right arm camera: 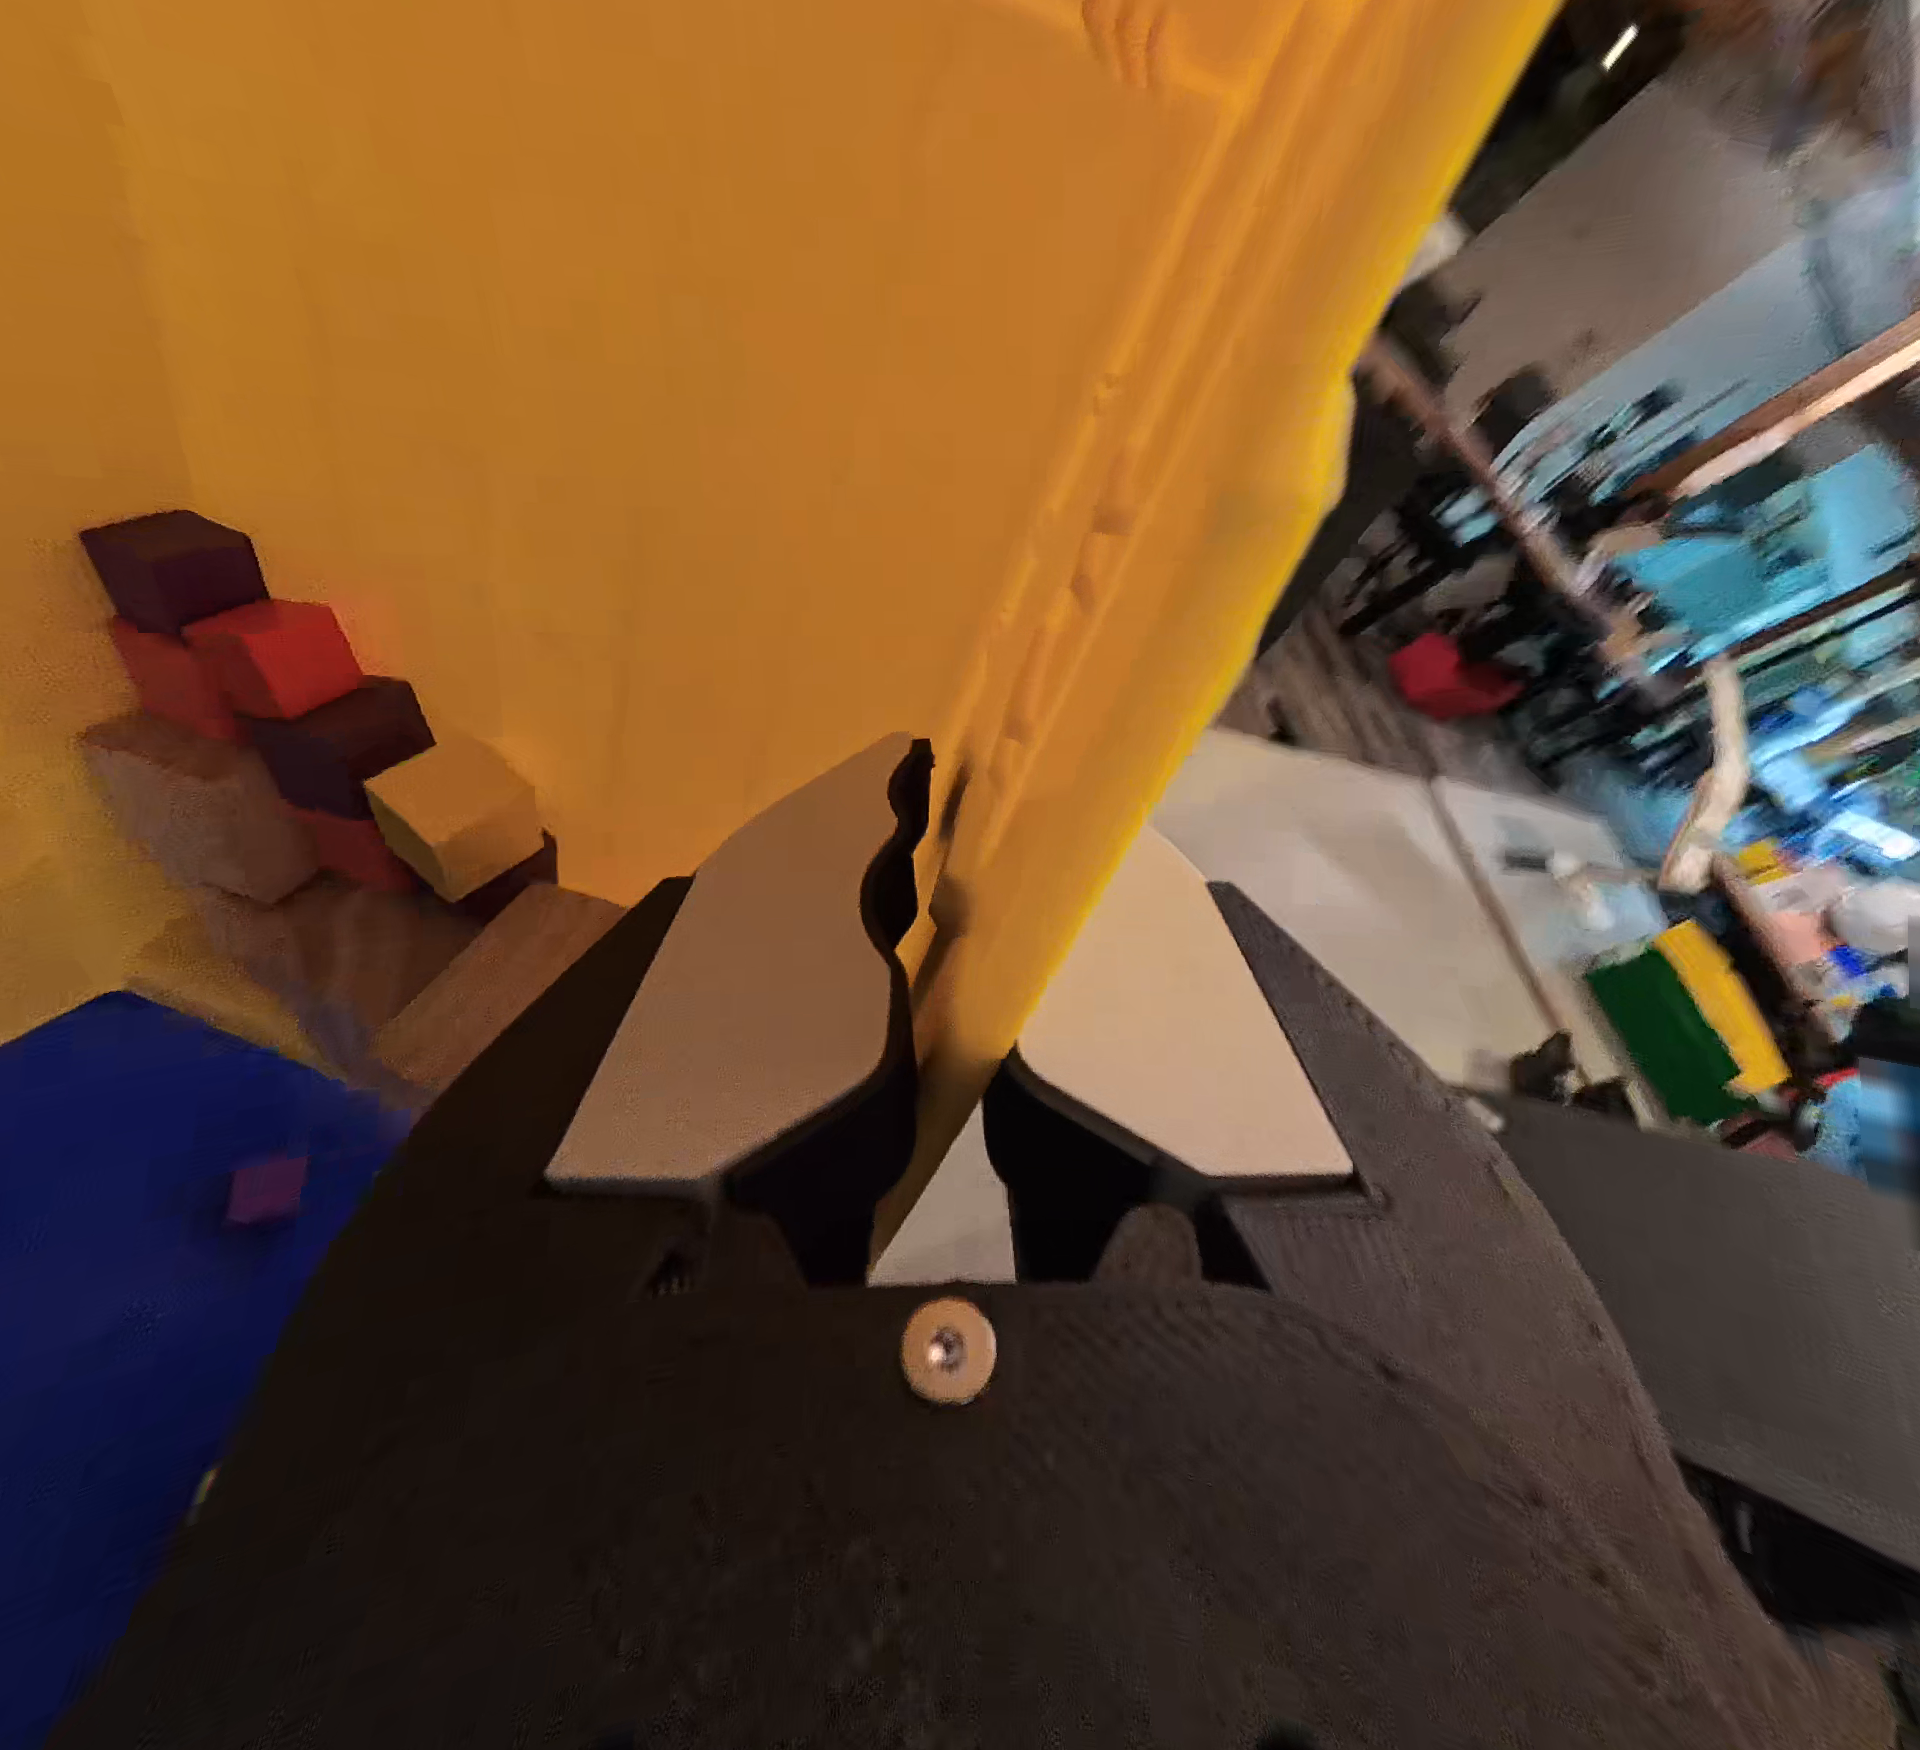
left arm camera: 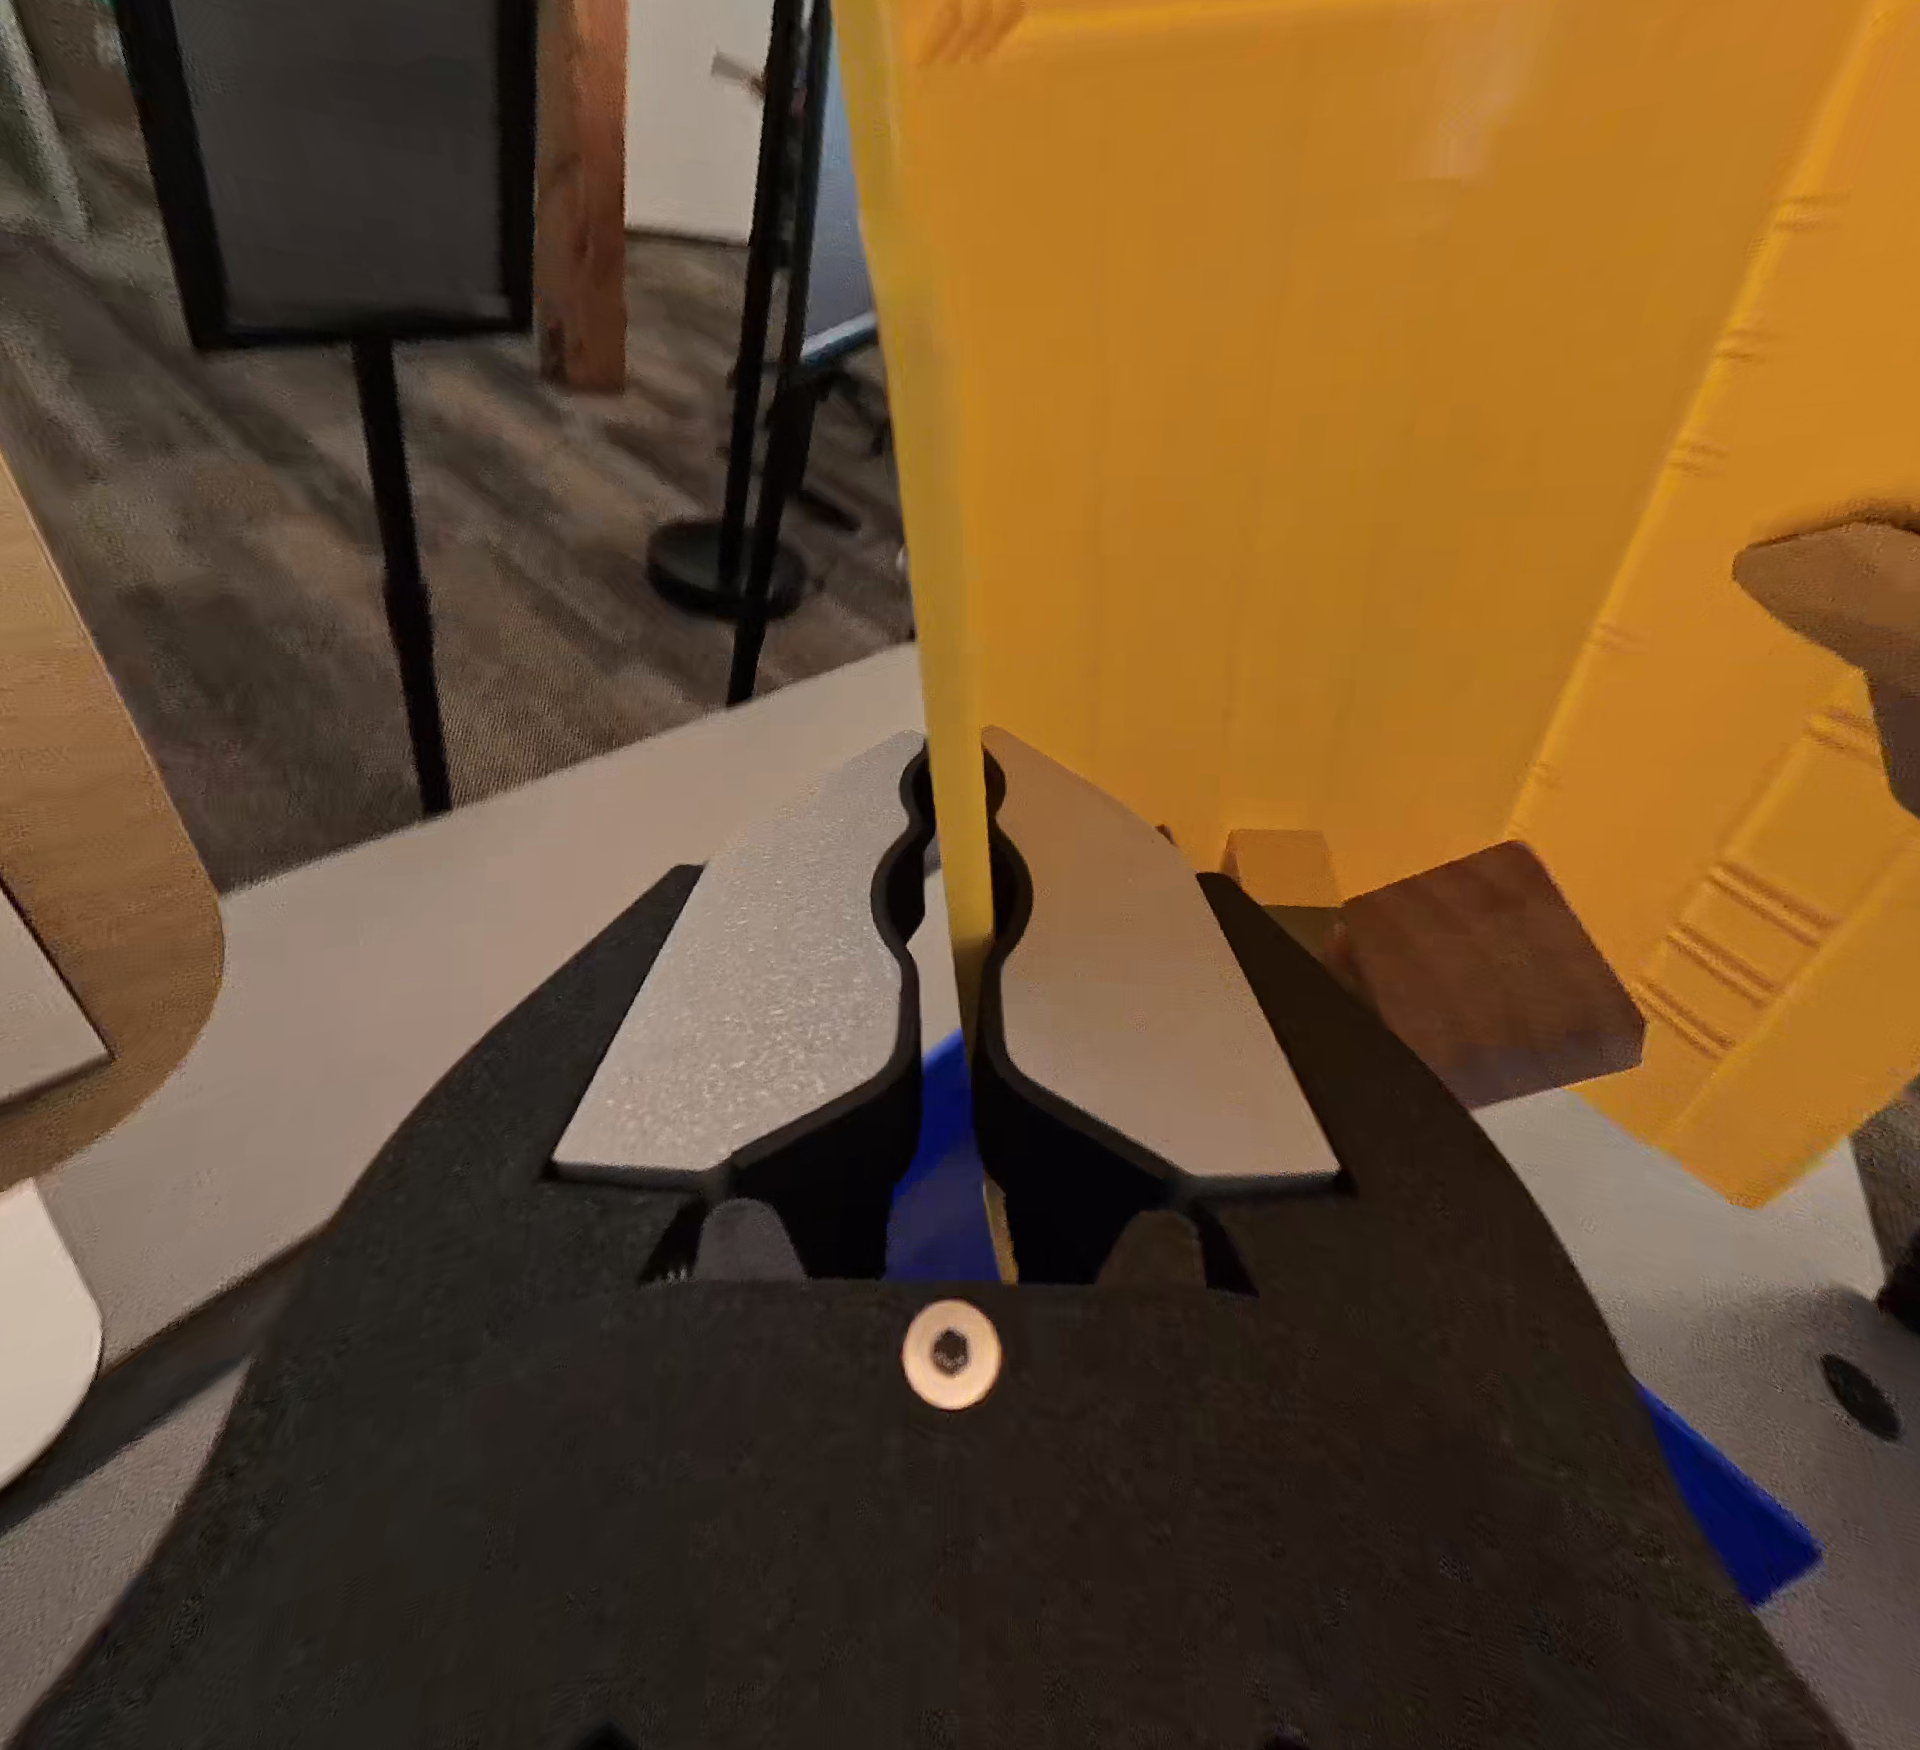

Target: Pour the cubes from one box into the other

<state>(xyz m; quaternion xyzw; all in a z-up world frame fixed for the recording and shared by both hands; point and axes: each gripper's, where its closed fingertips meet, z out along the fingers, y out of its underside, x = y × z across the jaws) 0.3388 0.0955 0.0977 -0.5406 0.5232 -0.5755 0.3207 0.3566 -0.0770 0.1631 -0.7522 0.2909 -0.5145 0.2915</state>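
A yellow box (left arm camera: 1299, 350) is held up and tilted steeply. My left gripper (left arm camera: 961, 755) is shut on one thin wall of it. My right gripper (right arm camera: 951, 807) is shut on the opposite wall of the same yellow box (right arm camera: 623, 298). Several wooden cubes (right arm camera: 312, 724), red, dark purple, yellow and brown, are piled in the box's low corner. In the left wrist view a brown cube (left arm camera: 1486, 973) sits at the box's lower edge. A blue box (right arm camera: 135, 1264) lies below the yellow one, with a small purple cube (right arm camera: 265, 1191) in it. The blue box also shows under my left gripper (left arm camera: 1725, 1513).
The grey table (left arm camera: 468, 921) is under the boxes. A black-framed sign stand (left arm camera: 343, 90) and a wooden post (left arm camera: 582, 111) stand on the floor beyond it. A wooden-edged tabletop (left arm camera: 94, 869) is at the left. Cluttered benches (right arm camera: 1662, 661) are at the right.
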